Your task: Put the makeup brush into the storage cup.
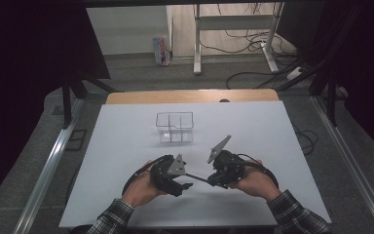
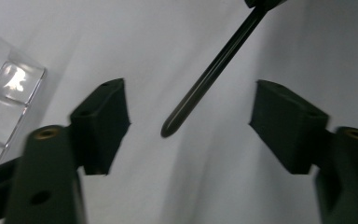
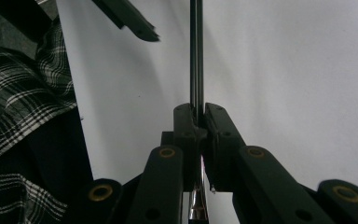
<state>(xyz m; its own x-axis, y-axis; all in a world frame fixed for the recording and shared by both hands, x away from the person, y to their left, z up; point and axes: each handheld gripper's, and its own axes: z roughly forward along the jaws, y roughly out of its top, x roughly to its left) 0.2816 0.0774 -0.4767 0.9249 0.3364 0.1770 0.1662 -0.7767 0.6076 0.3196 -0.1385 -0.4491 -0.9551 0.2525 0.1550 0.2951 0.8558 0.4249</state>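
A thin dark rod (image 1: 199, 178) with a rounded tip is clamped in my right gripper (image 1: 210, 182), near the table's front edge. In the right gripper view the jaws of that gripper (image 3: 197, 116) press flat on the rod (image 3: 196, 56), which runs straight ahead, and a shiny end sticks out behind them. My left gripper (image 1: 186, 179) faces it from the left. In the left gripper view the rod (image 2: 209, 74) slants down from the top, and its tip hangs in the wide gap of the left gripper (image 2: 191, 121). Neither pad touches it.
A clear plastic box (image 1: 175, 127) with compartments stands on the white table sheet (image 1: 126, 146) farther back, its corner also at the left (image 2: 4, 102). A plaid sleeve (image 3: 23, 102) lies close on the left. The wooden table edge (image 1: 190, 96) lies beyond.
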